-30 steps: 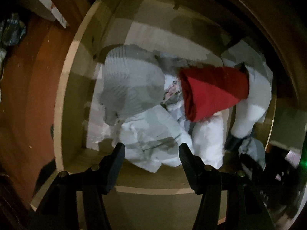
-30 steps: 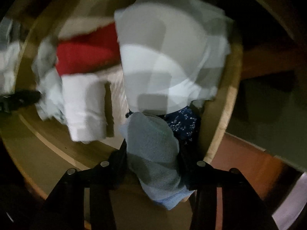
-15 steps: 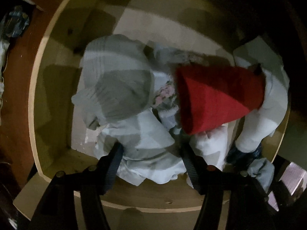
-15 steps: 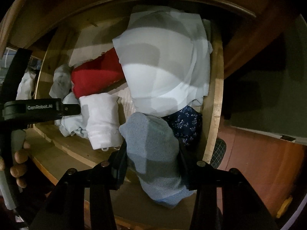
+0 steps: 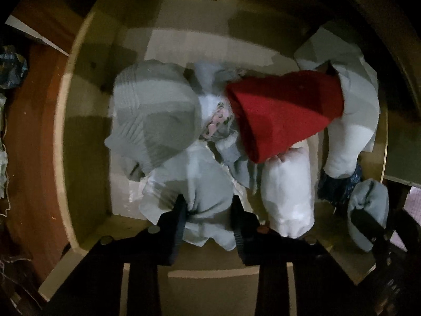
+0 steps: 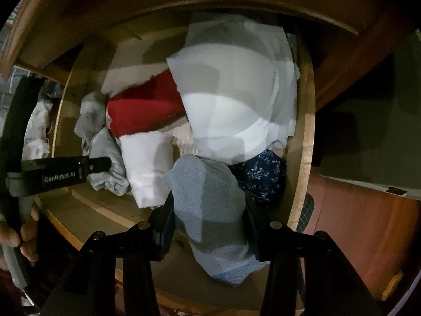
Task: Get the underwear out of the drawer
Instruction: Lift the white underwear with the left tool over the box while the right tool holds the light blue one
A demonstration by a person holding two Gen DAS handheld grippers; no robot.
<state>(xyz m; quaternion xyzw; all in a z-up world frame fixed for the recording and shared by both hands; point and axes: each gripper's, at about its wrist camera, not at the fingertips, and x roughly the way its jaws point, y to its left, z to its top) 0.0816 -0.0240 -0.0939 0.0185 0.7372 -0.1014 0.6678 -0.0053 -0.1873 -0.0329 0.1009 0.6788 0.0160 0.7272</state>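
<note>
Underwear in two pieces is in play, both at the near edge of an open wooden drawer (image 5: 61, 142).

Left wrist view: left gripper (image 5: 208, 210), low centre of frame, points down into the drawer. Its jaws are closing, with a crumpled pale grey garment (image 5: 200, 184) between them; the cloth puckers where the black fingers (image 5: 176, 210) press in, so the pads already bite. That garment lies at the drawer's front edge, lower centre. Upper left of it, a ribbed grey bundle (image 5: 152, 113). Right of centre, a red folded piece (image 5: 284, 110) lies over a white roll (image 5: 286, 192). Between grey bundle and red piece, a small pink-patterned scrap (image 5: 218, 118), too crumpled to identify. Far right, a large white cloth (image 5: 352, 121). Floor at left is reddish wood (image 5: 29, 137).

Right wrist view: right gripper (image 6: 208, 210), low centre, is clamped at a middling width on a blue-grey knit garment (image 6: 208, 202). The piece bulges above the fingers and hangs below them, in front of the drawer's front rail (image 6: 86, 210). Just right of it, inside the drawer's right corner, a navy floral item (image 6: 263, 173). Above, the large white cloth (image 6: 236, 100) fills the upper centre. Left of centre, the red piece (image 6: 142, 110) and white roll (image 6: 147, 166). At the left edge, the other gripper's black finger (image 6: 65, 168) reaches in; a hand (image 6: 18, 231) holds its handle, lower left.
</note>
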